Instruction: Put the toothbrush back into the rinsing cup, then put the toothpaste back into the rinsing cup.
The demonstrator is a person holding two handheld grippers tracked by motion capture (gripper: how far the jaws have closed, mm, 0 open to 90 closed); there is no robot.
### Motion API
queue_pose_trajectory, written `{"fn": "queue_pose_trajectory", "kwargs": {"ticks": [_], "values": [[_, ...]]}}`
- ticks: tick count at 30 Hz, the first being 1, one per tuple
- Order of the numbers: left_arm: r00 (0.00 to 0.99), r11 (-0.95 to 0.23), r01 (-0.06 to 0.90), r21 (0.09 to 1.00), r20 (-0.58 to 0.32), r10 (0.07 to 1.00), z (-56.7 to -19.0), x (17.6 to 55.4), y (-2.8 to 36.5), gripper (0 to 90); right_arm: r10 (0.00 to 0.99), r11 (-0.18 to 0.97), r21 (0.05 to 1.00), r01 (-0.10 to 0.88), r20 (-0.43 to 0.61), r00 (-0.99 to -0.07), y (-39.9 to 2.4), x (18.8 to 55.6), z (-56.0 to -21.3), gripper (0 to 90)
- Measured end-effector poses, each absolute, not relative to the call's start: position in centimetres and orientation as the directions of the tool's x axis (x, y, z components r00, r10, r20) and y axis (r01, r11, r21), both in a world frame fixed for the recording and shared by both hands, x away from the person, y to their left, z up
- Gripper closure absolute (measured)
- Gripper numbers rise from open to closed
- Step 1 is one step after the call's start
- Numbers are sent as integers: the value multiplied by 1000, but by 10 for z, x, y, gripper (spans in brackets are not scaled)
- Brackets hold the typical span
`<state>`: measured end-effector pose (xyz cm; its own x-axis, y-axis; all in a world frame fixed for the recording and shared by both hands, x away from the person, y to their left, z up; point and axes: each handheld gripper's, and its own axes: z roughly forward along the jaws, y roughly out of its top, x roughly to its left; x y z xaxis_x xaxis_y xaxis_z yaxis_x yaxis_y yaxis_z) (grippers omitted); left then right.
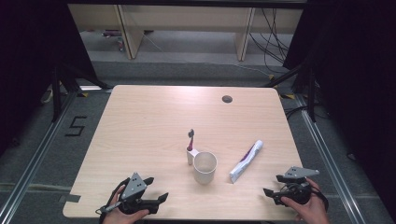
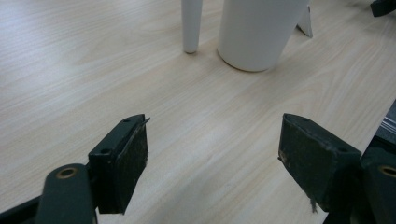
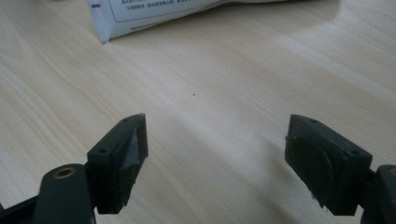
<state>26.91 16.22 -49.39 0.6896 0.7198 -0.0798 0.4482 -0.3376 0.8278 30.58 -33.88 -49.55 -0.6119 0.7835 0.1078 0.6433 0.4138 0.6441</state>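
Left gripper [image 2: 212, 154]: jaws spread wide, nothing between the pads, bare wood under them. Ahead of it in the left gripper view stands the white cup [image 2: 259, 32], upright, base on the table. Just to the cup's left a slim white handle end [image 2: 191, 25] touches the wood; it looks like the lower end of the toothbrush, though the top is cut off in this view. Cup and gripper are apart, not touching.

Right gripper [image 3: 215, 154]: jaws likewise wide apart, empty, pads clear of everything. Ahead of it lies the flat crimped end of the toothpaste tube [image 3: 154, 14], white with small print and a purple mark, resting on the wood, near but not in contact.

High view: left gripper [image 1: 156, 189] held low at the near left edge of the table [image 1: 140, 121], jaws pointing right toward the cup [image 1: 205, 167]. Right gripper [image 1: 274, 185] at the near right edge, jaws pointing left. The cup sits between the two, nearer the middle. The toothbrush [image 1: 190, 145] lies just beyond the cup on its left side, dark purple head pointing away; whether it touches the cup I cannot tell. The toothpaste tube [image 1: 246, 160] lies slantwise to the cup's right, cap end farther away, crimped end toward the right gripper.
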Motion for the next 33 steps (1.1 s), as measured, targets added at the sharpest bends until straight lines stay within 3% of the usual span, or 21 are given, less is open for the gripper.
{"fn": "queue_pose_trajectory", "kwargs": {"ticks": [10, 17, 28, 33], "values": [[701, -339, 456, 823, -97, 706, -499, 263, 159, 236, 779, 427, 660, 618, 79, -623, -339, 307, -496, 222], [708, -369, 455, 810, -78, 701, -502, 265, 161, 236, 768, 421, 653, 629, 113, -631, -342, 309, -493, 227], [720, -390, 445, 806, -64, 691, -502, 263, 161, 236, 752, 480, 693, 538, -9, -659, -347, 321, -478, 237], [719, -384, 450, 806, -72, 691, -503, 263, 159, 237, 737, 501, 693, 518, -28, -676, -344, 333, -470, 299]]}}
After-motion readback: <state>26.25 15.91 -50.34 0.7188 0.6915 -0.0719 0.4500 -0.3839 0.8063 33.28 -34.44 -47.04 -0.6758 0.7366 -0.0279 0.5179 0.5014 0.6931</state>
